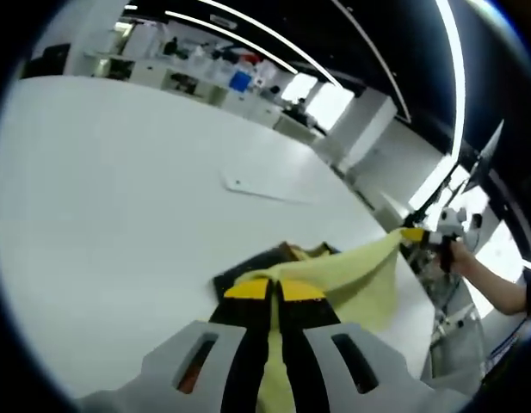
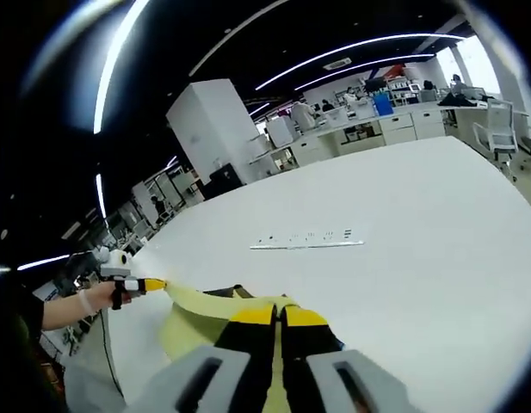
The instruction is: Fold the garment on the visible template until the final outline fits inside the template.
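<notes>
Left gripper view, both grippers (image 1: pixel 274 290) (image 1: pixel 413 234) pinching garment (image 1: pixel 360 275) aloft

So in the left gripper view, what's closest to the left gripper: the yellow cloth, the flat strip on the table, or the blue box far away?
1. Yellow garment, pinched in the left gripper.
2. Flat strip, mid-table.
3. Blue box, on the far desks.

We see a big white round table (image 1: pixel 119 215), flat white power strip (image 2: pixel 306 239), blue box (image 1: pixel 240 82) on far white desks (image 2: pixel 403 125), ceiling light strips (image 2: pixel 360 47)
</notes>
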The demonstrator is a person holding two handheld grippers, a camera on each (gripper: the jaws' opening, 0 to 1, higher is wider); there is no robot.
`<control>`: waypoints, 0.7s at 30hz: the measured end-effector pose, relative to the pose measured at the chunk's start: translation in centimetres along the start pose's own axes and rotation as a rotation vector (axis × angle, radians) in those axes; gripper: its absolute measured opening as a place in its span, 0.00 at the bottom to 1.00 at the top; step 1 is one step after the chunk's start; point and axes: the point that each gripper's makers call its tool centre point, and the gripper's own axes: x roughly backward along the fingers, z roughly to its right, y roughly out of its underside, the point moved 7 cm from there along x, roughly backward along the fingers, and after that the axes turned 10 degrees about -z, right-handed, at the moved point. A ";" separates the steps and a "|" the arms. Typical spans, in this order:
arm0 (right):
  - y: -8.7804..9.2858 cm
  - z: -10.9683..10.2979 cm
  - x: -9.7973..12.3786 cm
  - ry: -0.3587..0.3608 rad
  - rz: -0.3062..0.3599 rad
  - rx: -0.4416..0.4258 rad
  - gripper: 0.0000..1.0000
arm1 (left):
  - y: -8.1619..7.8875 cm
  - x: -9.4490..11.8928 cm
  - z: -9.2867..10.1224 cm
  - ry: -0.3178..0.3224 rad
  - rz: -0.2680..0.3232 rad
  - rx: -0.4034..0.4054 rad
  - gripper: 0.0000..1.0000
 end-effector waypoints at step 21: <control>1.8 4.4 -4.8 0.054 -0.085 -0.083 0.00 | -0.2 -4.0 -2.7 -0.044 -0.006 0.108 0.00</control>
